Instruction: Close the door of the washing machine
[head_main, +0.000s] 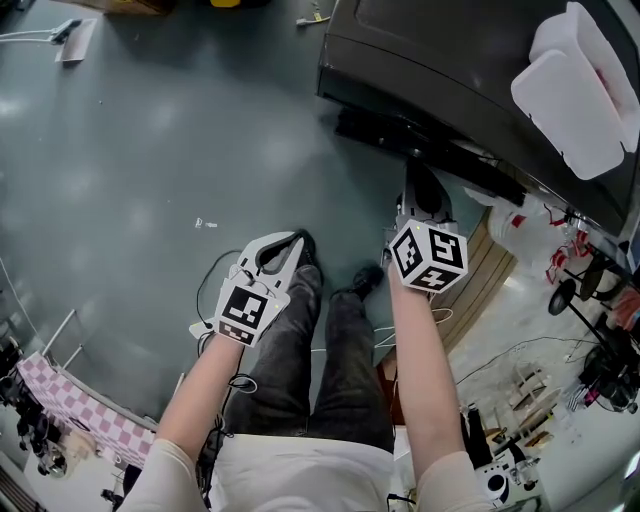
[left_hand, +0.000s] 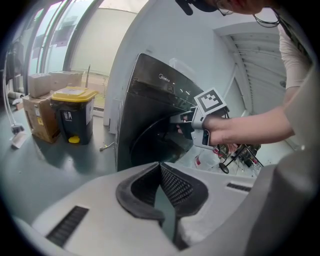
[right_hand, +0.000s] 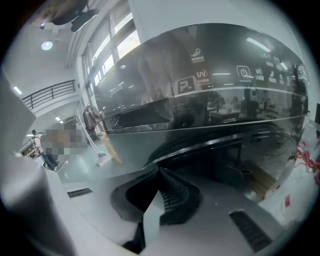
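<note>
The dark washing machine (head_main: 450, 60) stands at the upper right of the head view. Its round door (left_hand: 150, 145) shows low on the front and looks slightly ajar. My right gripper (head_main: 422, 195) is shut with nothing in its jaws, its tip close against the machine's front by the door's dark rim (right_hand: 210, 145); whether it touches I cannot tell. The left gripper view shows that same right gripper (left_hand: 182, 125) at the door's edge. My left gripper (head_main: 290, 245) hangs over the floor, left of the machine and apart from it, shut and empty.
White containers (head_main: 580, 90) lie on top of the machine. A wooden pallet (head_main: 490, 270) and cabled equipment (head_main: 590, 290) are at its right. A yellow-lidded bin (left_hand: 75, 112) and a cardboard box (left_hand: 42, 117) stand to the machine's left. My legs (head_main: 320, 350) are below the grippers.
</note>
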